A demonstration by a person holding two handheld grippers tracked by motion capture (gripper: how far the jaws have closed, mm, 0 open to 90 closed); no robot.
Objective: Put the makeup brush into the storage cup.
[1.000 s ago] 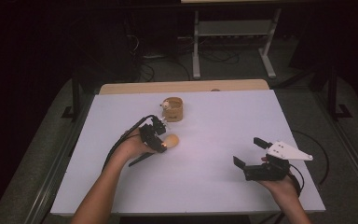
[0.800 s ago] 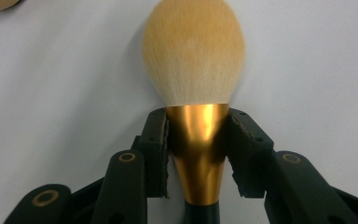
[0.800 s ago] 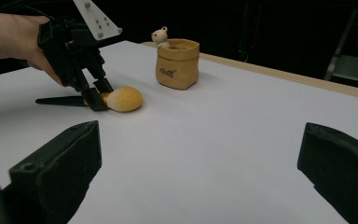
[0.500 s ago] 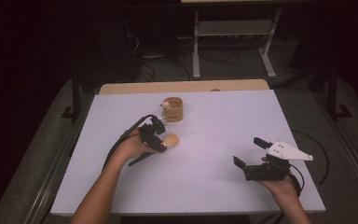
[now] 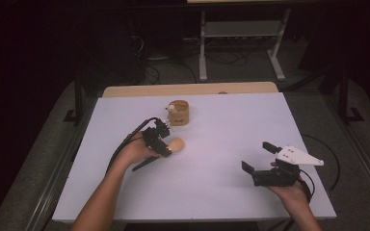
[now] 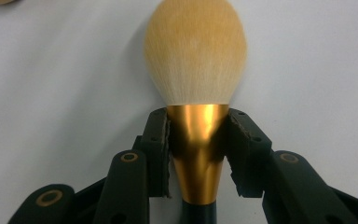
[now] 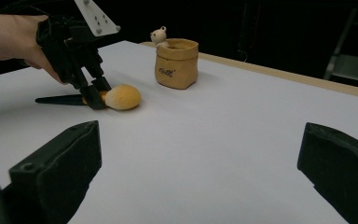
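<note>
Item: makeup brush [image 6: 196, 60], gold collar clamped by left hand-held gripper [image 6: 198, 140]; dark handle seen from right hand-held gripper [image 7: 200, 163], spread wide, nothing held. White bench [image 5: 231, 144], dark room.

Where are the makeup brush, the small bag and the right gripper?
makeup brush [image 6: 195, 56], left gripper view, on the bristle head.
small bag [image 7: 176, 65], right gripper view, on its front wall.
right gripper [image 5: 259, 157], high view, midway between its fingertips.
</note>
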